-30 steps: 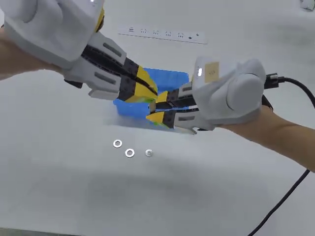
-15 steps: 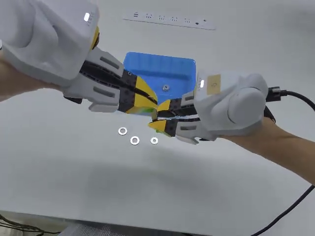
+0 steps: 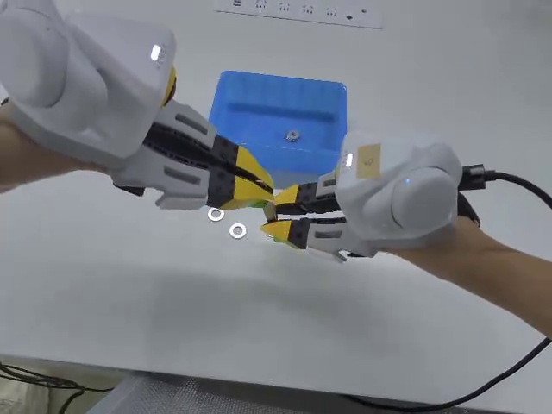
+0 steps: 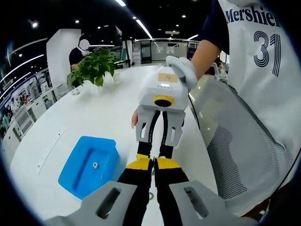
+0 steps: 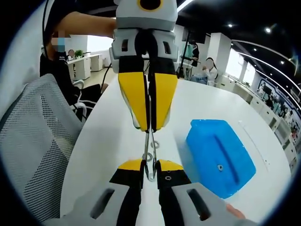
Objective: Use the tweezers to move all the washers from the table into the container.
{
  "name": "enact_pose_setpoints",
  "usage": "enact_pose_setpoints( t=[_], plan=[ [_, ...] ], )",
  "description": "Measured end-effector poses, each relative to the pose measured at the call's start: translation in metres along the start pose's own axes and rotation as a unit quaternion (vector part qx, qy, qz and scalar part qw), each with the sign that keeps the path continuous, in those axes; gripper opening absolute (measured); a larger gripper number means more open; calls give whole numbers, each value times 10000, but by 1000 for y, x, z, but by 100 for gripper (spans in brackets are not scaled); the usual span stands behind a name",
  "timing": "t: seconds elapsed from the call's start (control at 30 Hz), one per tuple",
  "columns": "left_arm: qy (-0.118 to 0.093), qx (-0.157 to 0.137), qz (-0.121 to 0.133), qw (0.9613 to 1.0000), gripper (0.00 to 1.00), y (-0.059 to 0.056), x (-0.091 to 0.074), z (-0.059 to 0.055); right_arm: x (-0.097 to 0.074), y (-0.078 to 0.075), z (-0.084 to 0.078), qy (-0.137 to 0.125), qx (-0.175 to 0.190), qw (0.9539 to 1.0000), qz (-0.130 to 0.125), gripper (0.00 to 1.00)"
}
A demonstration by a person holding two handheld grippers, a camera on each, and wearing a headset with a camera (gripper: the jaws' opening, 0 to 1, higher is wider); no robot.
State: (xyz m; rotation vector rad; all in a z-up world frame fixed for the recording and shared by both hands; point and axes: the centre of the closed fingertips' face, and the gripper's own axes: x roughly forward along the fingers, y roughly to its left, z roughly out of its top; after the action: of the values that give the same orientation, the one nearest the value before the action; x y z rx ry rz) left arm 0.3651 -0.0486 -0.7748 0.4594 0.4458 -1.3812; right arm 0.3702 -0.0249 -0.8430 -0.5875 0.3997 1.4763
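Your left claw (image 5: 149,123) was clenched on the tweezers (image 5: 147,139); in the right gripper view its yellow jaws met flat on the thin metal. Your right claw (image 5: 150,165) faced it nose to nose. Its jaws stood narrowly apart, one on either side of the same tweezers. I could not tell whether they pressed the metal or only bracketed it, and which end of the tweezers pointed where was too fine to read.

In the head view, a washer (image 3: 216,214) and a second washer (image 3: 238,230) lay on the worktop (image 3: 129,285) just beside the claw tips. They were near each other but apart, on your side of the blue container (image 3: 259,103). A third washer (image 3: 293,135) lay inside the container, about the middle of its floor. A white power strip (image 3: 297,10) lay well beyond it.

As I judged it, the job was partly done, with at least those two left; the claws could have hidden another.

The washers looked thin, flat, hard and light, and likely to skate on that smooth worktop. You would have done best to take one across its ring, one tip through the hole and the other outside. A hard squeeze might have flicked it away. The tweezers looked springy and slick, so an off-centre hold could have let them twist in the jaws.
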Motion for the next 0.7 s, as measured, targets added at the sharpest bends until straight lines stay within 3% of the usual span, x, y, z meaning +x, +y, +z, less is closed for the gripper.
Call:
enact_pose_setpoints(
  t=[0.7],
  plan=[
    [216, -41, -6, 9998, 6, -1, 5, -9, 9, 1, -8, 24, 143, 9999, 94, 12]
  ],
)
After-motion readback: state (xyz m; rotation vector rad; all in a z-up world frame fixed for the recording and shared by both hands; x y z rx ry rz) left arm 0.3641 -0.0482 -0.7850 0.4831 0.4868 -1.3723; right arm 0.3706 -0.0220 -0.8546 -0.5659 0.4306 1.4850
